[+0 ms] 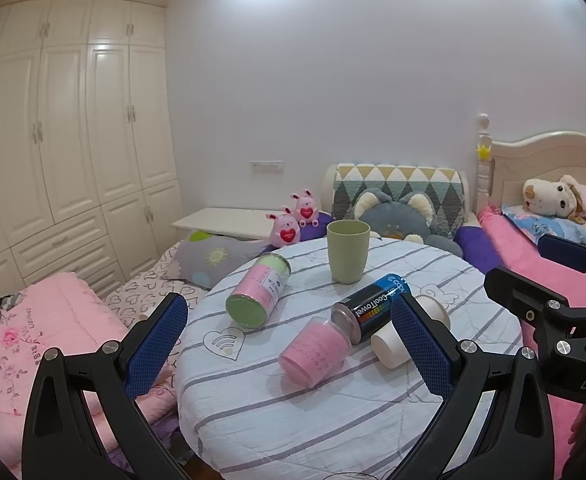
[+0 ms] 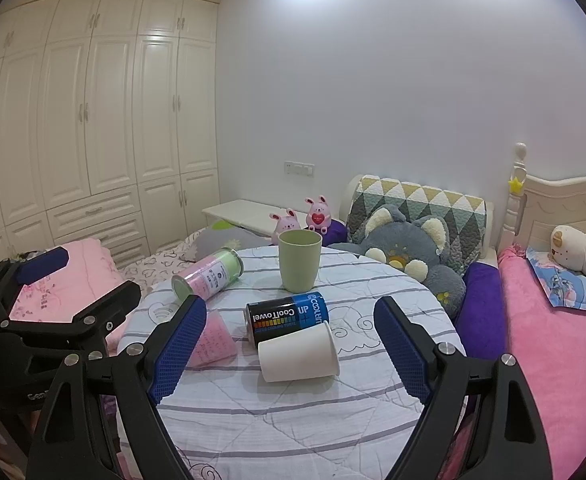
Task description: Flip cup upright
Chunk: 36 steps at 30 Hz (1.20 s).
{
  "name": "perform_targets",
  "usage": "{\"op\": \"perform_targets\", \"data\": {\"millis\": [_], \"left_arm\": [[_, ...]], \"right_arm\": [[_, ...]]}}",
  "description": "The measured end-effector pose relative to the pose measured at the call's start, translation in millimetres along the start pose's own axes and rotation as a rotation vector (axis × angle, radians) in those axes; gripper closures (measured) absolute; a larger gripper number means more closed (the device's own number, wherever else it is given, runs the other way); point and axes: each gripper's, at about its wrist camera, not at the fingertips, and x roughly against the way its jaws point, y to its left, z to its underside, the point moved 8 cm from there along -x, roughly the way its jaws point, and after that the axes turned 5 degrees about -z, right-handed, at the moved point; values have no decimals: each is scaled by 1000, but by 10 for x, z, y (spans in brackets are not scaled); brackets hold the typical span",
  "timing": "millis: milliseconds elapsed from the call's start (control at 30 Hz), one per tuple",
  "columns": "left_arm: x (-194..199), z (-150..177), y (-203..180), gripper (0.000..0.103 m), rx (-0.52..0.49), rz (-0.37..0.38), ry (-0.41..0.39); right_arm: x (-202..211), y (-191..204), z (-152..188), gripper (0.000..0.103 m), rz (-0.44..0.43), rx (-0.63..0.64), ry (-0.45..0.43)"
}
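The white paper cup is seen whole only from the right wrist, lying on its side on the striped table cover against the black can. From the left wrist it is half hidden behind a finger. Both the left gripper and the right gripper are spread wide, nothing grasped.

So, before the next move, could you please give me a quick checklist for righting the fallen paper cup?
1. White paper cup lies on its side, mouth toward the left: ok, needs flipping.
2. Right claw open and empty, cup between its fingers in view: ok.
3. Left claw open and empty: ok.
4. CoolTowel can lies right behind the cup, seemingly touching: not ok, may roll.
5. Pink cup lies on its side to the left, apart from the white cup: ok.
6. Green cup already upright at the back: ok.
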Motion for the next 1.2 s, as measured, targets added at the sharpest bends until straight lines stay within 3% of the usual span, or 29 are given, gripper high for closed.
{"op": "perform_targets", "data": {"millis": [1200], "left_arm": [[-15, -52, 19, 0, -4, -15, -17]], "right_arm": [[-10, 52, -59, 16, -1, 16, -4]]}}
